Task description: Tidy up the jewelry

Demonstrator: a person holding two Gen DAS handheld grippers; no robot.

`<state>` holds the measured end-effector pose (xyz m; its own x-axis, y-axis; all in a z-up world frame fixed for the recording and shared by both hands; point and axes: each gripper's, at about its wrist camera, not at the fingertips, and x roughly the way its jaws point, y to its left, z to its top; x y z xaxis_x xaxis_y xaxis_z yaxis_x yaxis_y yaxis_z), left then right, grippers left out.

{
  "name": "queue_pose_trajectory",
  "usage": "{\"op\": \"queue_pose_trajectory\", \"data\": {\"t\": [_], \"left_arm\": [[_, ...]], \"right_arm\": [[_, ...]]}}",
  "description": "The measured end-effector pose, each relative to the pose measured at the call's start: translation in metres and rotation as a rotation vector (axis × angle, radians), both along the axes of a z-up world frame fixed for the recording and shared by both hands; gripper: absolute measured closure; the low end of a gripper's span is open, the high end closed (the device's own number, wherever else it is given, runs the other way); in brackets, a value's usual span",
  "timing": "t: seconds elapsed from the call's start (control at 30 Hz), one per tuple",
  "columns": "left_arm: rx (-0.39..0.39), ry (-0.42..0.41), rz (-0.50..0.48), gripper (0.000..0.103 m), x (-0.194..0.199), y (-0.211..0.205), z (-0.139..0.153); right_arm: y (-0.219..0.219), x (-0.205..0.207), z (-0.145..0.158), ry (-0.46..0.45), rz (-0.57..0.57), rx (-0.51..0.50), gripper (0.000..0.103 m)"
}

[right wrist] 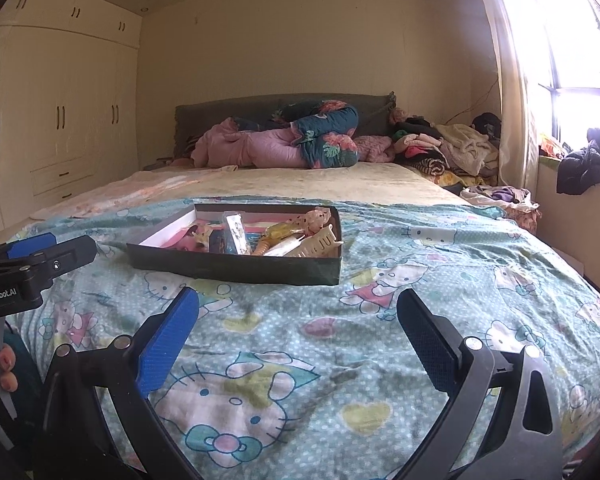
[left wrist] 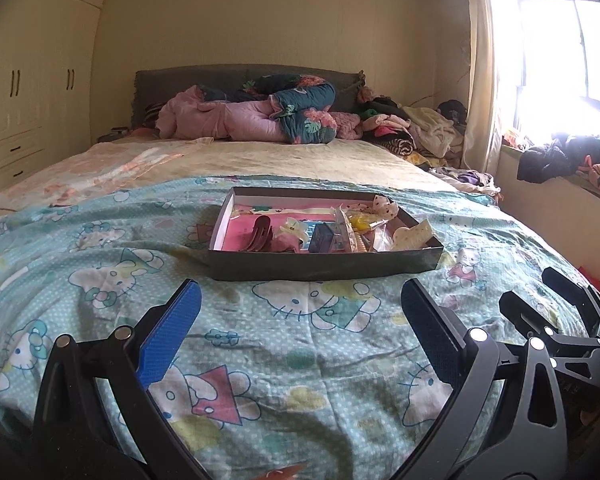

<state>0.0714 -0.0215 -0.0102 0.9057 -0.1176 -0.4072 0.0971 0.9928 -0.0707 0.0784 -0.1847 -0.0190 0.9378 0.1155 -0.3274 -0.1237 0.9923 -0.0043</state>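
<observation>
"GenRobot.AI" on left tool [right wrist: 40,254]

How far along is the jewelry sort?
Barely begun. Done: nothing visibly sorted; clips, packets and small items lie jumbled in the dark box on the cartoon-print bedspread. In hand: nothing; left tongs and right tongs are both open, short of the box. Left: all picking and arranging.

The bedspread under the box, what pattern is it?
Teal bedspread with white dots and cartoon cats, clearest in the right wrist view.
</observation>
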Motion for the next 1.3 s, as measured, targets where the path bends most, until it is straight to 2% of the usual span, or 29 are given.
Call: {"op": "queue_pose_trajectory", "data": {"t": [1.3], "left_arm": [[0.000, -0.008, 0.009, 0.011, -0.0013, 0.0008, -0.0057]], "right_arm": [[0.0060, 0.0008, -0.0032, -0.015, 0.008, 0.010, 0.006]]}}
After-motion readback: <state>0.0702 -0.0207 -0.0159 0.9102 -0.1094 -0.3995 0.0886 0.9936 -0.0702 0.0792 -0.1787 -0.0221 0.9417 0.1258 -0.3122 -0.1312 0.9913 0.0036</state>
